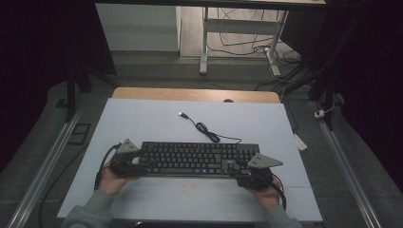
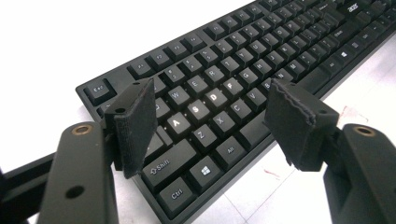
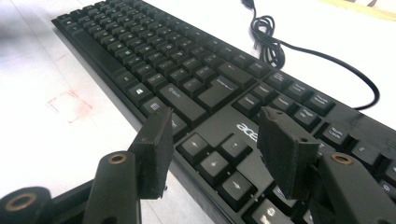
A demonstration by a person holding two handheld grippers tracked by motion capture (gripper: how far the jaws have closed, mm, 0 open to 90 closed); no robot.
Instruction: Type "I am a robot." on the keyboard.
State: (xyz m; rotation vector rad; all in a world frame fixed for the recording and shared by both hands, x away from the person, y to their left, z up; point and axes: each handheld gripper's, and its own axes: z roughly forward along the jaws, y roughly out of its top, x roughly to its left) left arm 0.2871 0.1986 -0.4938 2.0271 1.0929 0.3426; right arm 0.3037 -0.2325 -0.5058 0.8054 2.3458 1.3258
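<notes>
A black keyboard (image 1: pixel 199 159) lies lengthwise on the white mat (image 1: pixel 142 118); its cable (image 1: pixel 204 128) coils behind it and ends in a USB plug (image 1: pixel 182 114). My left gripper (image 1: pixel 138 161) is at the keyboard's left end. Its jaws stand wide apart above the letter keys of the keyboard (image 2: pixel 243 60), and the left gripper (image 2: pixel 212 93) presses on nothing. My right gripper (image 1: pixel 244 173) is at the right end. In the right gripper view, the right gripper (image 3: pixel 217 123) is open over the arrow keys of the keyboard (image 3: pixel 187 70), with the cable (image 3: pixel 271 42) beyond.
The mat covers a wooden table (image 1: pixel 190 94). Faint red marks (image 1: pixel 190 187) sit on the mat just in front of the keyboard. Metal rails (image 1: pixel 47 161) run along both sides of the table, and a desk frame with loose cables (image 1: pixel 237 42) stands behind.
</notes>
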